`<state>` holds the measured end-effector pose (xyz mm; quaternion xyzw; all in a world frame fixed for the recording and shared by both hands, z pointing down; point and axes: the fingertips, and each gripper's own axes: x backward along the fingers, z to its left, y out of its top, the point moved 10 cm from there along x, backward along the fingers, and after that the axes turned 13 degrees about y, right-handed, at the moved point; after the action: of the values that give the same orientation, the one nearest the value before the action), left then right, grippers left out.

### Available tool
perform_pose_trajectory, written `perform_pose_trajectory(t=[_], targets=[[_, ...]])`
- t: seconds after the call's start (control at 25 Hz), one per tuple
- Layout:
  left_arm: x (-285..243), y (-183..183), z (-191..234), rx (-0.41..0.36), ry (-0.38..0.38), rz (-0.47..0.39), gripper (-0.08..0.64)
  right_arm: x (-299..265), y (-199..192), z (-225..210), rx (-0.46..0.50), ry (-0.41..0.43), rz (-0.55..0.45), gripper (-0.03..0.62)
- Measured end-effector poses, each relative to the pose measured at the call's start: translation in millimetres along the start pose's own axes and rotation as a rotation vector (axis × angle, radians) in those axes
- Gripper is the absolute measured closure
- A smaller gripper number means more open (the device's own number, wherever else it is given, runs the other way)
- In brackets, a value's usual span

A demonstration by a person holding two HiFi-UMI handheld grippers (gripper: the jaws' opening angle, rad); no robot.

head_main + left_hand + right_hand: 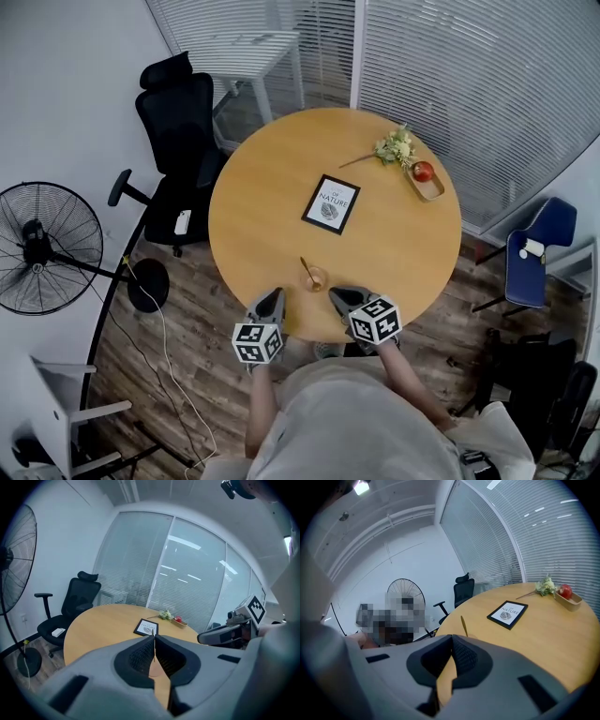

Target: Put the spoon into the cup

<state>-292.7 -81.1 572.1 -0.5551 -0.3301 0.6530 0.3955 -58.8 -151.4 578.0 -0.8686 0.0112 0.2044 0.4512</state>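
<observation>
Lower centre of the frame, the spoon (305,265) already leans in the cup (317,279) on the worktop (262,197); the left hand-held gripper (276,296) and right hand-held gripper (337,294) flank it, jaws pressed together, empty. Drawing straight back should spare the cup a knock.

Grey left gripper (273,300), grey right gripper (343,297), black ribbed pads (139,654) in jaws, black-and-white marker cubes (258,342), pale beige top (356,422)

Round wooden table (262,216), black chair (178,112), standing fan (47,248), window blinds (469,75).
</observation>
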Motion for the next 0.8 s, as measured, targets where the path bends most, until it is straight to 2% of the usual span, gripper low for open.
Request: perform_pose_trajectory(t=[0.68, 0.8], targets=[[0, -10, -4, 0.02, 0.0, 0.013, 0.551, 6, -3, -1, -0.005, 0.004, -0.022, 0.595], [0, -12, -2, 0.023, 0.004, 0.017, 0.552, 8, -1, 1, 0.025, -0.008, -0.036, 0.595]])
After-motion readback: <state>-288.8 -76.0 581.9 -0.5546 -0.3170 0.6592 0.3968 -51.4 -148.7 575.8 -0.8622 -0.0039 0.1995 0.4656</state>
